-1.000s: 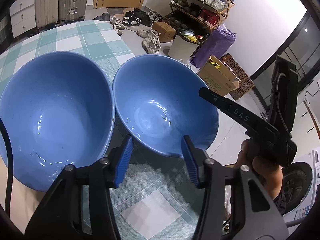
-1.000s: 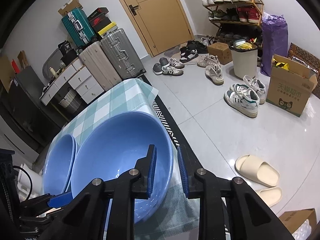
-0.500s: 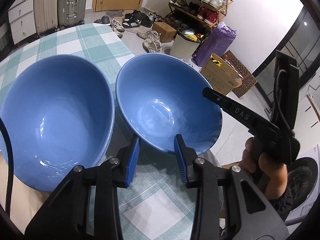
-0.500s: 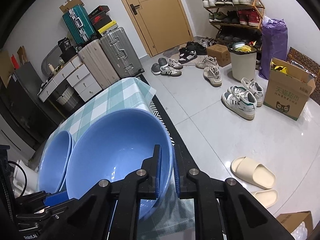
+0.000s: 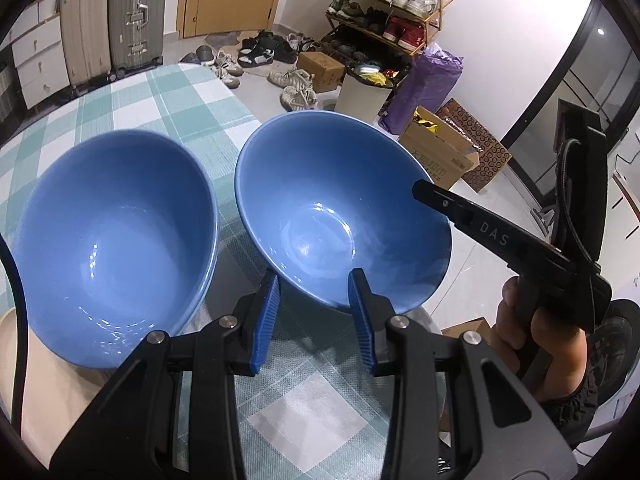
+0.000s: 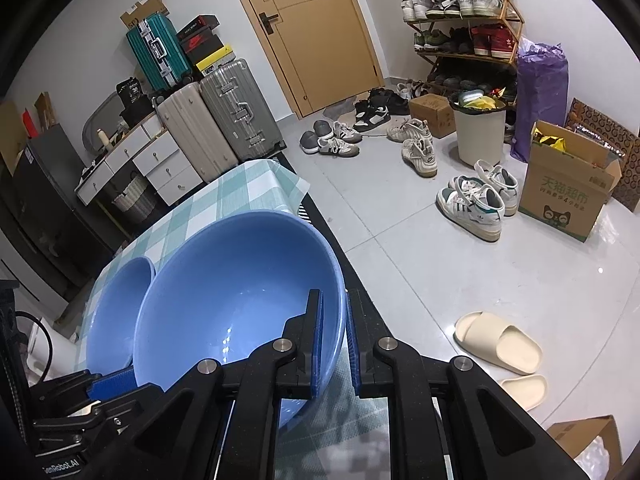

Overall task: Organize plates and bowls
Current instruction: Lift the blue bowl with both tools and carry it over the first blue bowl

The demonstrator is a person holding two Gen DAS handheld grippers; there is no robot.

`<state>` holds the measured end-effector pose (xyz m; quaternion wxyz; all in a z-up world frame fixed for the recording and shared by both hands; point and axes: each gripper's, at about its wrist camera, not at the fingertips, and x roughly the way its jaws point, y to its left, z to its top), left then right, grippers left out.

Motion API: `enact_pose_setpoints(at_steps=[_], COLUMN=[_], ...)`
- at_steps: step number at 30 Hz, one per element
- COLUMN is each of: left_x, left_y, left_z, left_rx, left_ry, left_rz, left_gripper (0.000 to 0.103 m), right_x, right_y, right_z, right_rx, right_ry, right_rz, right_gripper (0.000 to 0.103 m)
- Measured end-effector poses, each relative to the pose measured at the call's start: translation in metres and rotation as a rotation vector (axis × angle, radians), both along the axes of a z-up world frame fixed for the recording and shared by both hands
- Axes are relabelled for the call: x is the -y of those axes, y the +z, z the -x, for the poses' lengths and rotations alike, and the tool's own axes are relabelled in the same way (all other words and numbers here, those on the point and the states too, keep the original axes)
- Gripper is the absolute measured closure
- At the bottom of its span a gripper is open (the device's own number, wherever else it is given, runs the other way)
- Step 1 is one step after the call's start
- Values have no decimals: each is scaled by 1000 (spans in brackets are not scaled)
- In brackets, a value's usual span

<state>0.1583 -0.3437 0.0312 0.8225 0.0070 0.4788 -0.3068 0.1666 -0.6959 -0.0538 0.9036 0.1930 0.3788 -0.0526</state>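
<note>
**Desk:** Where do the bowls sit in this one?

**Photographer:** 2 blue bowls on a counter (image 5: 168,112) under a green-and-white checked cloth. The right bowl (image 5: 340,216) stands at the counter's edge nearest the tiled floor; the left bowl (image 5: 116,240) sits just beside it, rims close but apart.

**Desk:** And the tools?

**Photographer:** The right tool (image 6: 334,340) is clenched on the right bowl's rim, 1 blue pad inside the wall, the other outside. From the left wrist camera its black finger crosses the bowl's far-right rim, a hand (image 5: 540,344) on the handle below.

**Desk:** The left one?

**Photographer:** The left tool (image 5: 314,312) stands partly parted, gripping nothing. Its 2 blue pads flank the near rim of that same bowl, which lies just ahead of the tips; whether they touch it cannot be told.
</note>
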Motion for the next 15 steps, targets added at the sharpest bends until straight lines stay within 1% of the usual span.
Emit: enact_pose_setpoints(at_steps=[10,15], left_x=[-8,-13], left_y=[26,41], left_z=[18,33], left_rx=[63,84], left_ry=[-5,2], left_rz=[17,46], left_gripper=[71,71], right_x=[-5,-9], right_y=[32,49], right_z=[26,37], right_rx=[44,65], right_ry=[2,6], right_rz=[18,32], right_gripper=[91,91])
